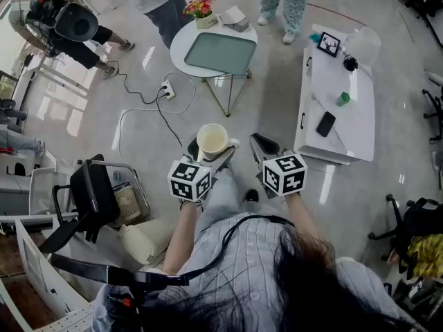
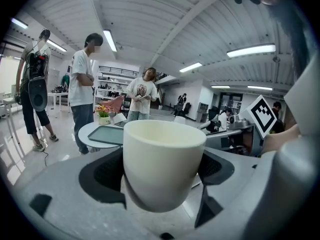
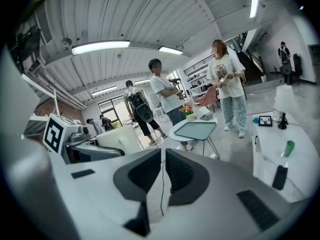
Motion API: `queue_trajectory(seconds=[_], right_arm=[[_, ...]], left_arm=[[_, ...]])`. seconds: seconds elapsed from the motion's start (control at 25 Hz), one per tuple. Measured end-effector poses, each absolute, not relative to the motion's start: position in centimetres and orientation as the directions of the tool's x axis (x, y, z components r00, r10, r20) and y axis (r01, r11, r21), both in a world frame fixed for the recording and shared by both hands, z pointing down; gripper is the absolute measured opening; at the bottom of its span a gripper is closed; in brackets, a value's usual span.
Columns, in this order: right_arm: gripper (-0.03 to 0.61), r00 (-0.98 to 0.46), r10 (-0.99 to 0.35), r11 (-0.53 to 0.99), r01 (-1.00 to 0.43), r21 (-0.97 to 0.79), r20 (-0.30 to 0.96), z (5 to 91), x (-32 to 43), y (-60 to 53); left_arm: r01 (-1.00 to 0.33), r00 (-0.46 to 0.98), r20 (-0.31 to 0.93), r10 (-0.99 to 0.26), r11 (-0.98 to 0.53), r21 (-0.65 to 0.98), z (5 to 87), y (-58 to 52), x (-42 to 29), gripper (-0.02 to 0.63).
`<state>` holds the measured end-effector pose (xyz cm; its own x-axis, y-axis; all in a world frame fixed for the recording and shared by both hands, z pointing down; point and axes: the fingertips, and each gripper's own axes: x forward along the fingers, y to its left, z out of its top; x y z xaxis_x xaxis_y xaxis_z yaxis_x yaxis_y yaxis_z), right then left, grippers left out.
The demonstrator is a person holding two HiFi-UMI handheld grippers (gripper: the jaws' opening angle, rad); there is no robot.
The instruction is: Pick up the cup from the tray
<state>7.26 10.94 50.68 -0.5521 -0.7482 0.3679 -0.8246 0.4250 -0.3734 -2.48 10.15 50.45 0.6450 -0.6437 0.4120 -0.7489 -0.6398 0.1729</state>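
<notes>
Cup (image 1: 212, 138) clamped in left tool (image 1: 212, 151), base hidden in head view; right tool (image 1: 265, 146) pressed together, empty.

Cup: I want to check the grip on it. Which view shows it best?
Left gripper view: the cup fills the centre, upright, jaws against its sides. The head view shows only its rim and inside from above. The right gripper view catches just part of its side.

Left grey two-jaw gripper (image 1: 212, 146) loaded, right grey two-jaw gripper (image 1: 261, 144) empty.
Left at 11 o'clock clamps cream round cup (image 1: 212, 140); right at 1 o'clock, jaws together.
</notes>
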Motion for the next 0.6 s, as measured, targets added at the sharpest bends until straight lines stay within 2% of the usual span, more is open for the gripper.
queue_trajectory(seconds=[0.6], right_arm=[[0.048, -0.569, -0.754, 0.445, -0.811, -0.380, 0.329, 49.8, 7.8, 14.3]], left_arm=[[-0.748, 0.641, 0.404, -0.653, -0.649, 0.139, 49.3, 13.2, -1.4, 0.446]])
